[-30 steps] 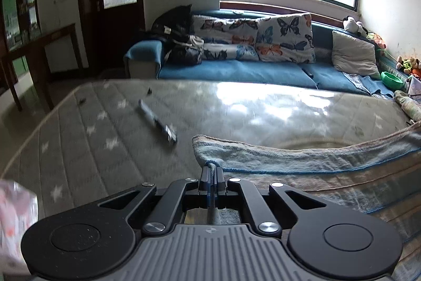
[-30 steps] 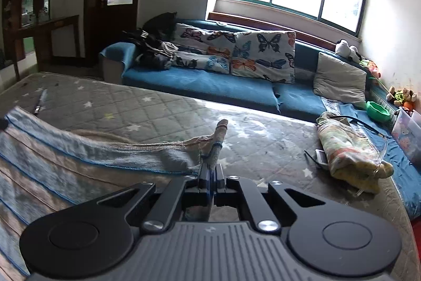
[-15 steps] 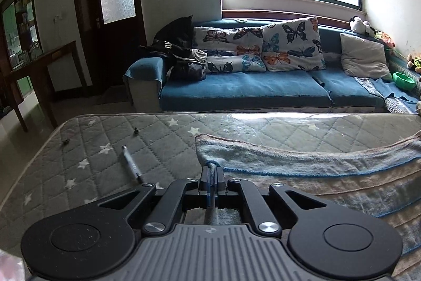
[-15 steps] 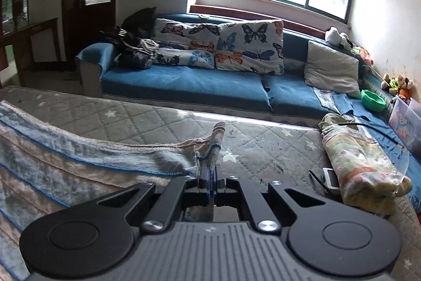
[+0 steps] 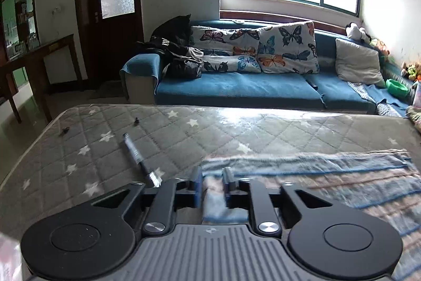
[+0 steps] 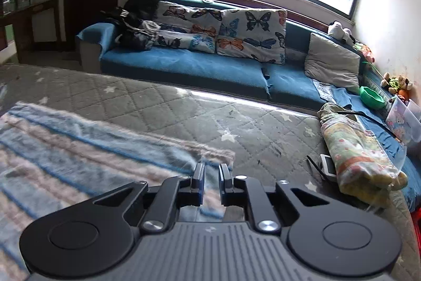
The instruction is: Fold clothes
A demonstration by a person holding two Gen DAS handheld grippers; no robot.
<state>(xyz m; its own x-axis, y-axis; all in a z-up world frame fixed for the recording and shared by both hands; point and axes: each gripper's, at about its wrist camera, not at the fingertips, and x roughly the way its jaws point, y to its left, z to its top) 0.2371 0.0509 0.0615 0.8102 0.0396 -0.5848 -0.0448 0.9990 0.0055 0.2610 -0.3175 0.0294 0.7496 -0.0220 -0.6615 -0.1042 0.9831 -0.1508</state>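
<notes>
A striped blue, pink and grey cloth (image 5: 329, 175) lies flat on the grey quilted mattress (image 5: 236, 128). It also shows in the right wrist view (image 6: 92, 149). My left gripper (image 5: 212, 177) is open, its fingers straddling the cloth's far left corner. My right gripper (image 6: 209, 173) is open over the cloth's far right corner. Neither holds the cloth.
A pen (image 5: 138, 158) lies on the mattress left of the cloth. A rolled floral cloth (image 6: 357, 149) and a phone (image 6: 327, 163) lie at the mattress's right edge (image 6: 394, 223). A blue sofa (image 5: 250, 88) with cushions stands behind.
Both grippers opened and let go of the cloth's corners. The held edge dropped and now lies flat on the mattress.
</notes>
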